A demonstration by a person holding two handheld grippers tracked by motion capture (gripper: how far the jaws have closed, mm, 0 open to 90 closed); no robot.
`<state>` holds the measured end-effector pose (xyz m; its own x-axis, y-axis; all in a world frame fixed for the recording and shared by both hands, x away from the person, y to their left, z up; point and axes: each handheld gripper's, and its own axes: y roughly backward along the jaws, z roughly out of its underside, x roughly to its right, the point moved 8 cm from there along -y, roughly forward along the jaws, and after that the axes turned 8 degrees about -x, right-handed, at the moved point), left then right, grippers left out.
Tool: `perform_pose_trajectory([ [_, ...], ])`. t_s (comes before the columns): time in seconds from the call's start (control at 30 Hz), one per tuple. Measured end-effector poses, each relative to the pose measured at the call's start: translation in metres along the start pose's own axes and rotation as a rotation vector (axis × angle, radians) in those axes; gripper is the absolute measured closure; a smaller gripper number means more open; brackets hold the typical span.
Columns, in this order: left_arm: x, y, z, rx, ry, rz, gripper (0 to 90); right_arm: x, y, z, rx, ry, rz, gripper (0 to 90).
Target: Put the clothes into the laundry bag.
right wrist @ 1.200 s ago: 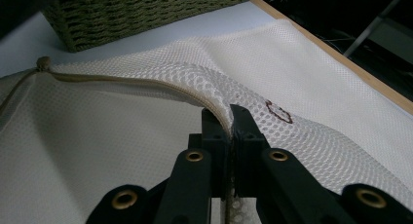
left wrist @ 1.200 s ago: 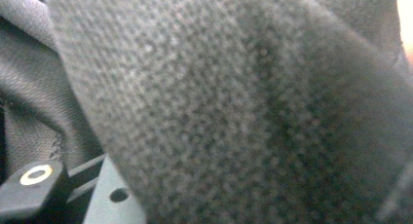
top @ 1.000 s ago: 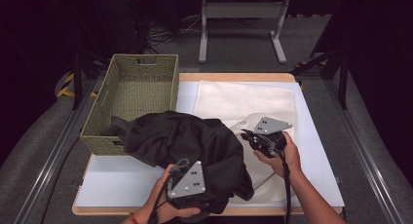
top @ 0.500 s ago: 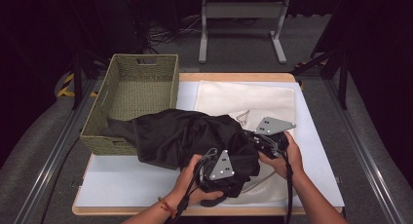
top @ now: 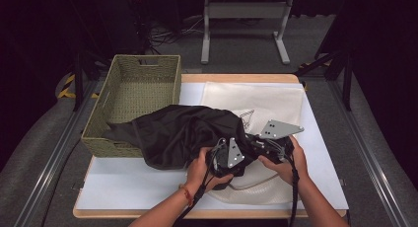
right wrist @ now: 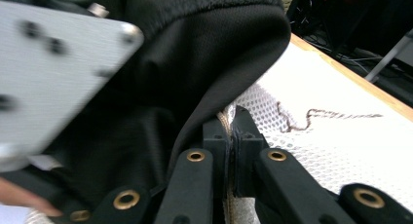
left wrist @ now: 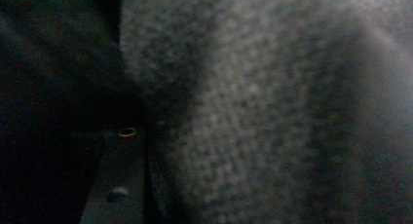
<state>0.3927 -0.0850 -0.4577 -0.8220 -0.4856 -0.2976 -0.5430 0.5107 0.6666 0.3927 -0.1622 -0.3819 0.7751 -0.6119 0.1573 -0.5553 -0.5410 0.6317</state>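
A black garment (top: 182,133) lies across the white table mat, its left end draped against the woven basket (top: 133,94). A white mesh bag (top: 256,101) is spread flat at the right. My right gripper (right wrist: 233,131) is shut on the bag's mesh edge, and the garment (right wrist: 195,53) bulges right over its jaws. My left gripper (top: 235,155) is pressed into the garment's right end, close against the right gripper (top: 254,140). Blurred grey fabric (left wrist: 253,112) sits right against the lens in the left gripper view, hiding how its jaws stand.
The green woven basket stands at the back left of the white mat (top: 123,187). The wooden table edge (top: 236,78) runs behind the bag. A metal stand (top: 241,19) stands on the floor beyond the table.
My left gripper has moved right from the front left, up against the right gripper, and the black garment has shifted right with it. The right gripper has stayed put.
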Motion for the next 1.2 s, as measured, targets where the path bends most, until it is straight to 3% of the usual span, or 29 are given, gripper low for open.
perform_pose_trajectory([
  [0.13,0.002,-0.007,0.002,0.005,-0.010,-0.005,51.0,0.001,-0.003,0.005,-0.008,-0.012,0.001,87.0],
  [0.2,0.004,-0.006,0.005,0.012,-0.025,0.006,50.8,0.003,-0.002,0.009,0.007,-0.034,-0.020,86.9],
  [0.3,0.010,-0.010,0.010,-0.020,-0.074,0.036,50.9,0.003,-0.002,0.010,0.009,-0.044,-0.029,86.8],
  [0.33,0.014,-0.012,0.012,-0.035,-0.115,0.024,50.7,0.005,0.000,0.010,0.019,-0.059,-0.034,86.9],
  [0.4,0.016,-0.014,0.011,-0.038,-0.134,0.021,50.7,0.007,0.001,0.010,0.024,-0.064,-0.035,86.9],
  [0.47,0.016,-0.016,0.009,-0.033,-0.143,-0.011,50.8,0.009,0.005,0.008,0.037,-0.079,-0.037,86.9],
  [0.5,0.014,-0.018,0.007,-0.022,-0.140,-0.052,50.7,0.010,0.006,0.008,0.039,-0.078,-0.034,87.0],
  [0.57,0.013,-0.023,0.005,-0.018,-0.145,-0.094,50.9,0.010,0.010,0.006,0.047,-0.078,-0.028,87.0],
  [0.67,0.006,-0.033,0.001,-0.048,-0.131,-0.144,51.4,0.010,0.011,0.006,0.050,-0.078,-0.021,87.1],
  [0.7,0.002,-0.037,-0.001,-0.057,-0.130,-0.182,51.5,0.011,0.011,0.006,0.047,-0.080,-0.018,87.1],
  [0.83,-0.002,-0.050,-0.009,-0.069,-0.095,-0.228,50.4,0.016,0.010,0.010,0.045,-0.093,-0.008,87.0],
  [0.87,0.000,-0.051,-0.010,-0.071,-0.087,-0.203,48.3,0.018,0.010,0.011,0.045,-0.100,-0.006,86.9],
  [0.97,0.010,-0.044,-0.009,-0.041,-0.093,-0.064,35.7,0.023,0.011,0.015,0.050,-0.114,-0.012,86.6],
  [1.0,0.014,-0.039,-0.008,-0.033,-0.073,-0.021,31.3,0.024,0.012,0.015,0.049,-0.112,-0.008,86.6],
  [1.03,0.014,-0.039,-0.008,-0.033,-0.073,-0.021,27.1,0.024,0.012,0.015,0.049,-0.112,-0.008,86.6],
  [1.07,0.018,-0.035,-0.008,-0.017,-0.075,0.029,27.1,0.024,0.012,0.016,0.043,-0.107,-0.001,86.5],
  [1.1,0.022,-0.031,-0.008,-0.008,-0.072,0.068,19.5,0.024,0.012,0.016,0.041,-0.101,0.009,86.4],
  [1.2,0.034,-0.012,-0.007,0.004,-0.041,0.142,13.5,0.024,0.013,0.016,0.039,-0.100,0.017,86.2],
])
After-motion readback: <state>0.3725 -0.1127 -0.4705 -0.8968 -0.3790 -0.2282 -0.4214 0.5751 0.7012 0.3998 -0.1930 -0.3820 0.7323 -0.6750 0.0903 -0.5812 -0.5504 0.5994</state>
